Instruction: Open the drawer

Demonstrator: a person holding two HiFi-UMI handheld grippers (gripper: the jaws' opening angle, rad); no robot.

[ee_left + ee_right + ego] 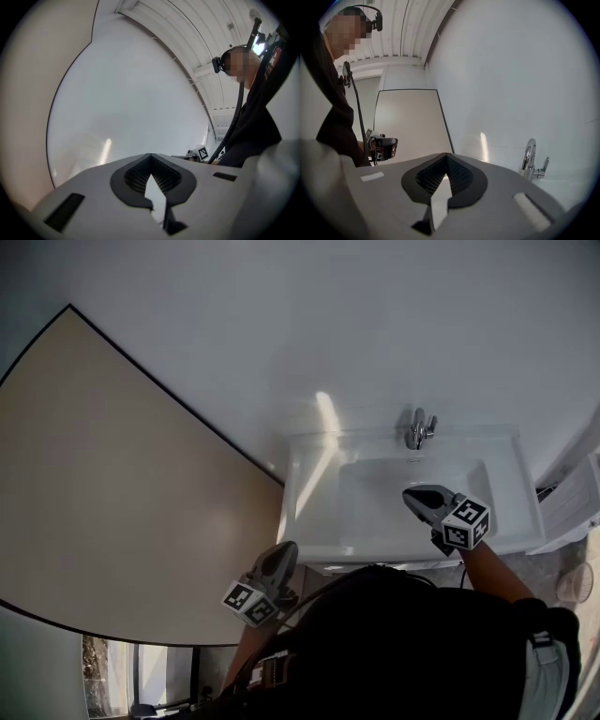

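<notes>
No drawer shows in any view; the person's dark head and shoulders hide whatever lies below the white sink. My left gripper hangs at the sink's front left corner, shut with nothing in it; in the left gripper view its tips meet against a bare white wall. Over the basin my right gripper is also shut and empty, its tips together. The chrome tap stands at the back of the sink and appears again as the tap to the right of those jaws.
A beige door panel fills the left, next to the white wall. A white slatted unit stands right of the sink, with a round mesh object on the floor. The right gripper view catches my left gripper beside the person.
</notes>
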